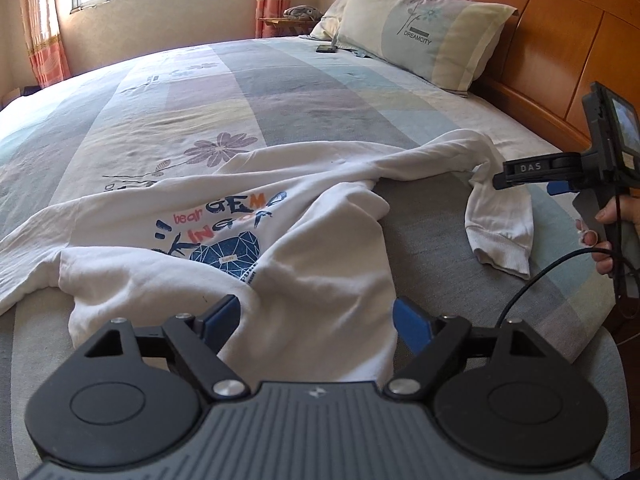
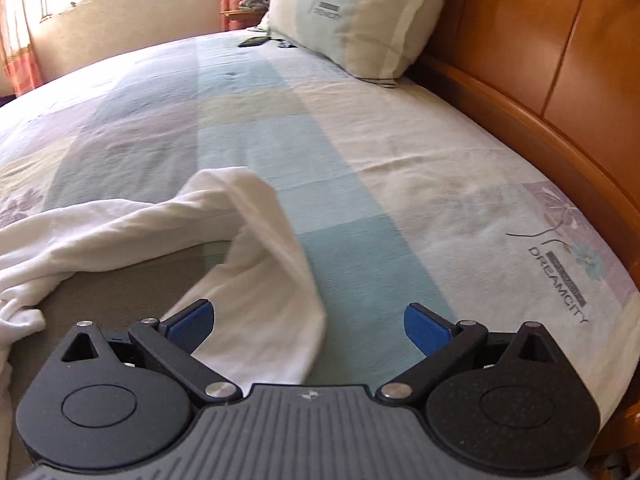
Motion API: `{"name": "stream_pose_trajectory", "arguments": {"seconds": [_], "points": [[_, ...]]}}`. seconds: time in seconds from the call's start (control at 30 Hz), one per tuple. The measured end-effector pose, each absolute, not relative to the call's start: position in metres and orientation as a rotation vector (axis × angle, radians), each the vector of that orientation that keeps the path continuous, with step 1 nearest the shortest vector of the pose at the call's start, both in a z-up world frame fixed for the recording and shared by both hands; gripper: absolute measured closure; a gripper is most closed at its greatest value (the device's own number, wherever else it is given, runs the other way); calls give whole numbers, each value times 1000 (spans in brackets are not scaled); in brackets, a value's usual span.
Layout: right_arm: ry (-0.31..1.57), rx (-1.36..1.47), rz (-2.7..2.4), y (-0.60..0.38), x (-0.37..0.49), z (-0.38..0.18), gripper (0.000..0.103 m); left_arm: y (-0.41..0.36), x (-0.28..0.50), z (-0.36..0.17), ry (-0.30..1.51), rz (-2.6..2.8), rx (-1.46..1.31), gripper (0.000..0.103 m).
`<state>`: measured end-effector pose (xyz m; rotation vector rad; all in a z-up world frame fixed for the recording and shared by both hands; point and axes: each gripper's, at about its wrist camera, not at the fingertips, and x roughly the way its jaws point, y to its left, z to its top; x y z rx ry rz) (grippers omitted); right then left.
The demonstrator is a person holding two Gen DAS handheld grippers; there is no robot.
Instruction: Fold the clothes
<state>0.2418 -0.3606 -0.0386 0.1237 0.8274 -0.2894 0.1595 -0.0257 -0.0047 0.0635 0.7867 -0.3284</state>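
A white sweatshirt (image 1: 320,240) with a blue and orange chest print (image 1: 224,232) lies crumpled on the bed. In the left wrist view its lower edge runs between the blue pads of my left gripper (image 1: 316,320), which stands open and does not press the cloth. One sleeve (image 1: 500,220) bends off to the right, with its ribbed cuff lying on the sheet. My right gripper (image 1: 500,180) hovers over that sleeve, held by a hand (image 1: 604,236). In the right wrist view the right gripper (image 2: 308,322) is open, and the sleeve (image 2: 264,288) lies below its left pad.
The bed sheet (image 1: 280,92) has pastel blocks and flower prints. A pillow (image 1: 424,28) leans on the wooden headboard (image 1: 560,40) at the right. A dark phone (image 1: 326,49) lies near the pillow. Window and curtains (image 1: 40,20) are beyond the far side.
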Motion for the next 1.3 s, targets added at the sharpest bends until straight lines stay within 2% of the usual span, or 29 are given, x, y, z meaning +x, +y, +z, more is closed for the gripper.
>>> {"name": "stream_pose_trajectory", "arguments": {"seconds": [0.1, 0.3, 0.6, 0.87, 1.07, 1.3], "points": [[857, 106, -269, -316, 260, -54, 0, -22, 155, -4, 780, -312, 58, 19], [877, -158, -369, -276, 267, -82, 0, -14, 147, -4, 767, -312, 48, 18], [921, -249, -505, -334, 211, -78, 0, -18, 144, -5, 752, -360, 31, 18], [890, -67, -475, -365, 185, -60, 0, -18, 142, 0, 739, -339, 32, 18], [839, 75, -370, -340, 224, -44, 0, -21, 139, 1, 741, -344, 33, 17], [904, -188, -505, -305, 283, -83, 0, -15, 139, -2, 744, -343, 23, 17]]}}
